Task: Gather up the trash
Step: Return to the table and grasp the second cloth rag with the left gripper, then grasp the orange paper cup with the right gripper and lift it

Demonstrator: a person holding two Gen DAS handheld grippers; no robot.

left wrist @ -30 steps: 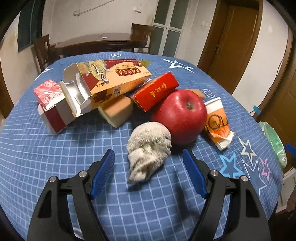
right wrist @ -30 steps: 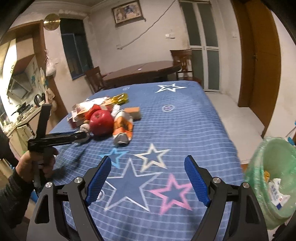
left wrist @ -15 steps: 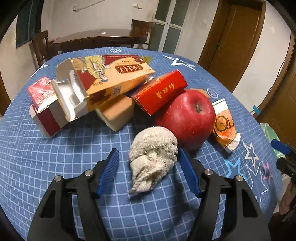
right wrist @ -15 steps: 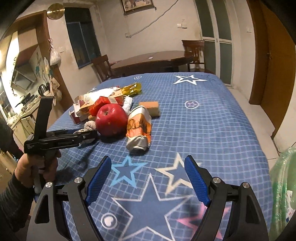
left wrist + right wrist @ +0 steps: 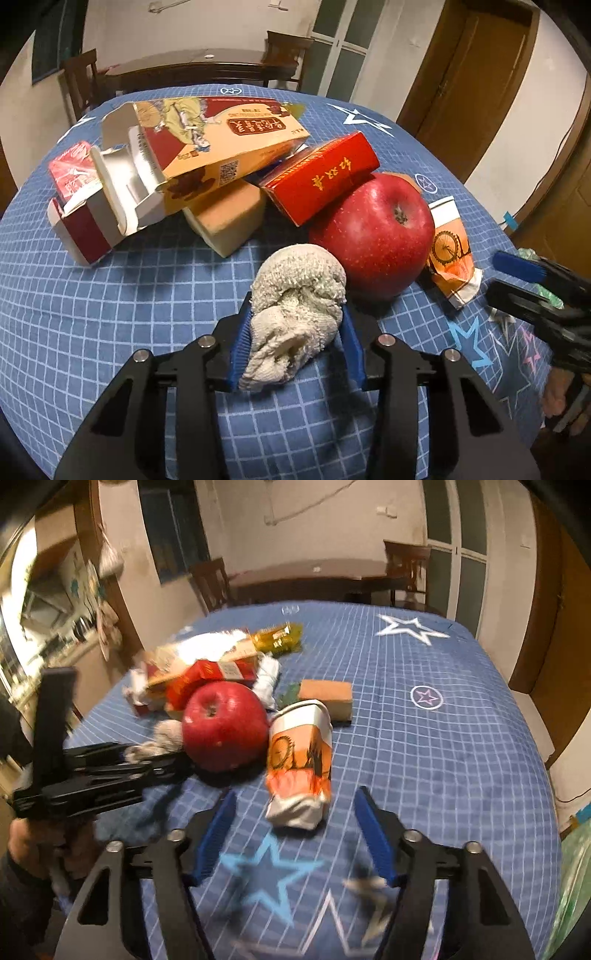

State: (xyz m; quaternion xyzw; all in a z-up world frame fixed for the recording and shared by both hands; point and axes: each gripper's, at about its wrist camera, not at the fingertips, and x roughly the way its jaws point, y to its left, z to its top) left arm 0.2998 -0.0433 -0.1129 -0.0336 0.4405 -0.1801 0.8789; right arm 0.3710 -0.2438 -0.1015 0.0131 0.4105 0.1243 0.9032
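- Grey crumpled rag (image 5: 295, 314): my left gripper (image 5: 295, 334) is closing, pads touching it.
- My right gripper (image 5: 295, 834), closing but empty, faces the crushed cup (image 5: 299, 764).
- Boxes (image 5: 207, 147) and apple (image 5: 373, 236) remain on the table.

Cloth, cardboard and waxy fruit sharing a blue checked cotton-like tablecloth (image 5: 110, 314).

A rough grey-white terry rag (image 5: 295, 317) is bunching beside a glossy red apple (image 5: 373, 236); a shiny red cardboard box (image 5: 321, 177) is catching light, a crumpled orange paper cup (image 5: 299, 764) is looking matt.

Beyond my table, a dark wooden dining table (image 5: 192, 64) with chairs (image 5: 79, 83), cream walls (image 5: 207, 27), glass-panelled doors (image 5: 341, 46), brown wooden door (image 5: 469, 85), dim window (image 5: 173, 528).
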